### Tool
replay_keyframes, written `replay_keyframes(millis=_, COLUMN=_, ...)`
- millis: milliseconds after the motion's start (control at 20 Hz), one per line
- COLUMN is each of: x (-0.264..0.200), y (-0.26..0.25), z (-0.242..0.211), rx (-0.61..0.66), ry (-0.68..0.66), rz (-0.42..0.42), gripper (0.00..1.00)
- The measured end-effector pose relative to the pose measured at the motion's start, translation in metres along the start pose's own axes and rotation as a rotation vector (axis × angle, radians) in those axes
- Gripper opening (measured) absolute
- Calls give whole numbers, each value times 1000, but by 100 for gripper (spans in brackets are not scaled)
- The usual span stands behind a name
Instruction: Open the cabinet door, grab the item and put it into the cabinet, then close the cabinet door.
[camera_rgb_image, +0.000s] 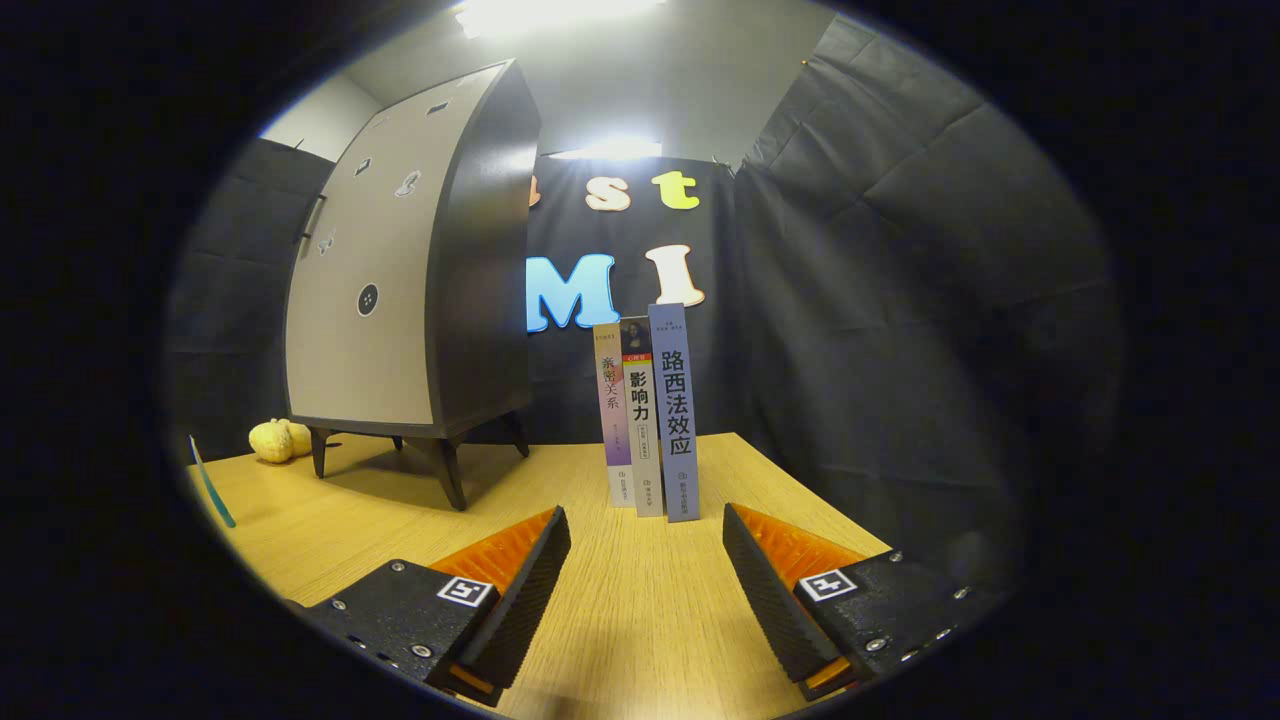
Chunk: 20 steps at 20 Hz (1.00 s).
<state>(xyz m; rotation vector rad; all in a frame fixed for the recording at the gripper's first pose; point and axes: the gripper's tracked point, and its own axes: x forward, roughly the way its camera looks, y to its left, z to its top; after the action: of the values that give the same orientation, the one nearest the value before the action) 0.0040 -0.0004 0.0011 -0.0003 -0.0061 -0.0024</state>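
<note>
gripper view: the gripper (646, 560) hangs low over the wooden table (640, 640), its two fingers spread wide apart with nothing between them, so the tool is released and empty. just ahead of the fingers, three books (648, 415) stand upright on the table, spines facing the camera, pressed side by side and lined up roughly with the gap between the fingers. the cabinet (410, 270) stands on short legs off to the left of the books and farther back, its pale door (375, 270) lying flush against the dark body, so it looks closed. a small pale gourd-like thing (278, 440) sits on the table beside the cabinet's legs, and a thin teal stick (212, 485) leans near the table's left side.

which of these is the item, i cannot say for sure; the books are what the fingers point at. a closed door with the books outside fits a job where the door is yet to be opened; if the gourd or something else was the item, it could also fit a later stage. so i judge no further. for a book grasp, the fingers should straddle one spine squarely and close low enough not to tip the neighbours. for the door, approach the edge from the front, without shoving the light cabinet on its legs.
</note>
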Motion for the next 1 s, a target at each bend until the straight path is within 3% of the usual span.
replay_keyframes(millis=400, x=-5, y=-5, z=8, rx=54, ry=16, rz=-131, gripper=96)
replay_keyframes(millis=650, x=-47, y=33, z=129, rx=-35, ry=-148, rz=-111, gripper=95)
replay_keyframes(millis=850, x=-107, y=96, z=209, rx=-78, ry=-184, rz=-54, gripper=95)
replay_keyframes(millis=1000, x=-153, y=148, z=240, rx=-68, ry=-170, rz=-33, gripper=95)
